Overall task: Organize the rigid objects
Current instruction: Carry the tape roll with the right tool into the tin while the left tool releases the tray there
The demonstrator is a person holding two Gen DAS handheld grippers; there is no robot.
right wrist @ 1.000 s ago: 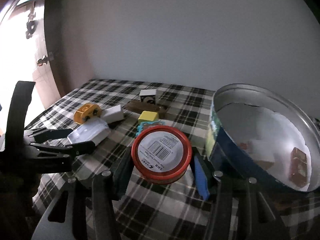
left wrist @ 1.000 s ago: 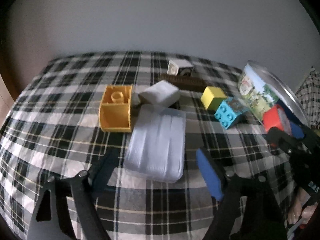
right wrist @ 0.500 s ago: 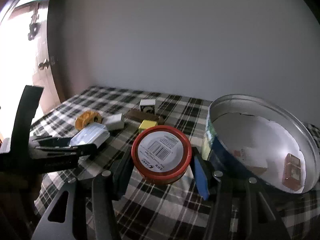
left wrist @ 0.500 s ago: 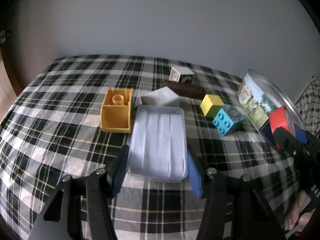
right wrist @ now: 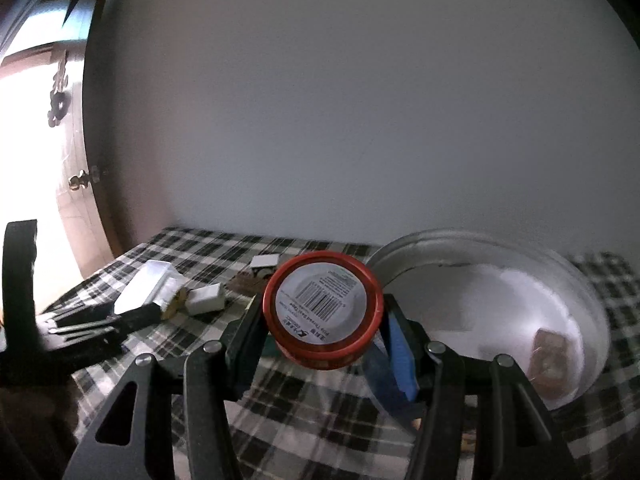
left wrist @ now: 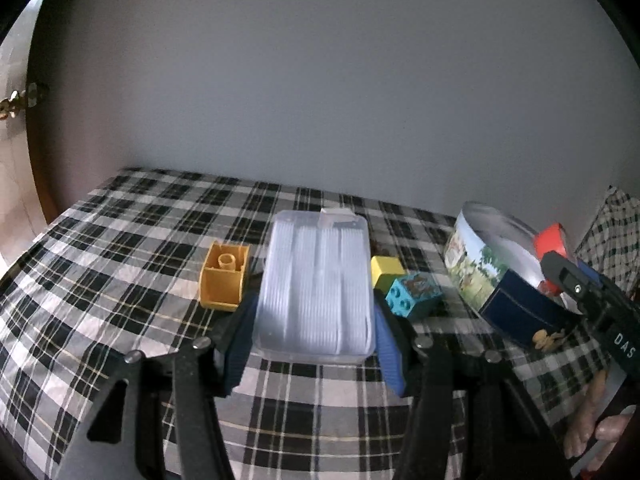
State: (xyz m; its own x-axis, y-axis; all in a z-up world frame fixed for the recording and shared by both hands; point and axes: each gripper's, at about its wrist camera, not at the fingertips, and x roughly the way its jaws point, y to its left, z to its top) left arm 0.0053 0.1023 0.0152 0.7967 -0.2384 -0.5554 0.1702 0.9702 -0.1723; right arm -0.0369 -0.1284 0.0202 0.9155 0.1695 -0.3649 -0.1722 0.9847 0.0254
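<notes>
Clear ribbed plastic fills the middle of the left wrist view: a flat lidded plastic case (left wrist: 316,288) is clamped between the blue pads of the left tongs (left wrist: 314,326), which have just been closing onto it, and it is tilted up off the checked cloth. The right wrist view shows the same case (right wrist: 150,286) from the side, far left, raised in those tongs (right wrist: 132,314).

The right tongs (right wrist: 320,322) are clenched on a red round tub (right wrist: 323,308), its white barcode label facing the camera. The left view catches only a red edge of that tub (left wrist: 554,236), at far right above the tin, with the dark body of the right tongs in front of it and fingers (left wrist: 592,432) in the lower corner.

Only the left view shows the orange hollow brick (left wrist: 224,280), the yellow block (left wrist: 386,268) and the teal studded brick (left wrist: 414,294) beside the case, and the printed side of the round tin (left wrist: 480,276). Only the right view looks into the tin (right wrist: 592,292): white inside, with a small brown block (right wrist: 550,354) on its floor. It also shows a white block (right wrist: 206,298) and a white cube (right wrist: 265,261) further back.

The tabletop (left wrist: 120,240) wears a black-and-white plaid cloth against a plain pale wall (left wrist: 320,100). A door with a knob (right wrist: 86,178) stands at the left.
</notes>
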